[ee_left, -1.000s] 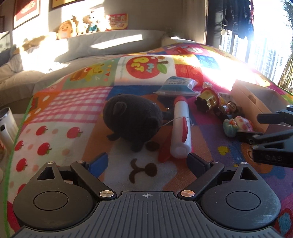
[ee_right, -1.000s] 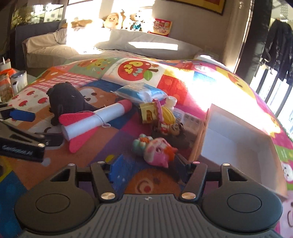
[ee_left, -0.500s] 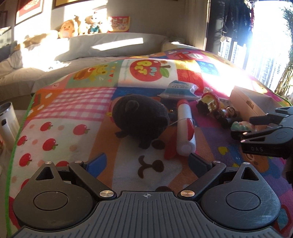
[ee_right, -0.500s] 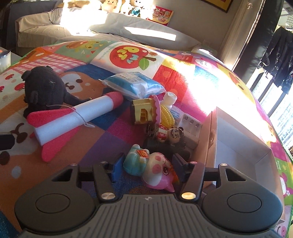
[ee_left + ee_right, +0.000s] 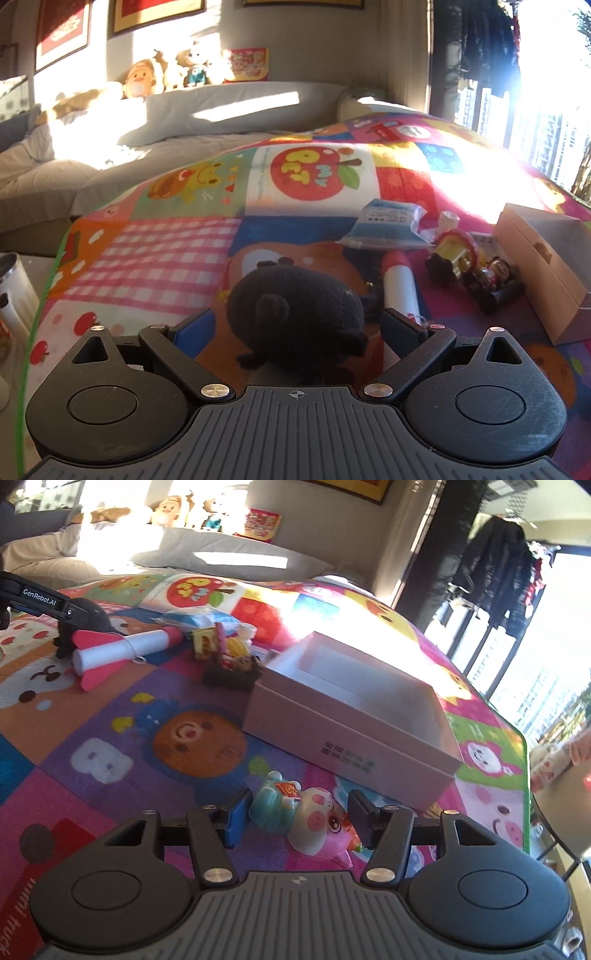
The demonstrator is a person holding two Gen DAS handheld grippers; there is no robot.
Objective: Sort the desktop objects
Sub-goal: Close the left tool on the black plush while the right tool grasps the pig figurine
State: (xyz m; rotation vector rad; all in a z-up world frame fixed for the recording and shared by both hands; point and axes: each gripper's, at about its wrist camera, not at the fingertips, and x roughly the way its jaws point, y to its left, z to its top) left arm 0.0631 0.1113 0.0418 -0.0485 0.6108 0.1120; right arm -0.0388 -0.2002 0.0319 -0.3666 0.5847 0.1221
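Left wrist view: left gripper [image 5: 297, 326] fingers spread wide, straddling the round black plush toy [image 5: 295, 317] on the colourful patchwork mat [image 5: 155, 254]; no contact visible. White foam rocket with red fins [image 5: 400, 286] lies just right of the plush, long axis pointing away.

Right wrist view: right gripper [image 5: 301, 818] fingers closed on the pink-and-teal plastic pig figure [image 5: 303, 814], its long axis across the fingers. Open white cardboard box [image 5: 351, 716] sits just ahead and slightly right, nearer this hand, likely the drop target.
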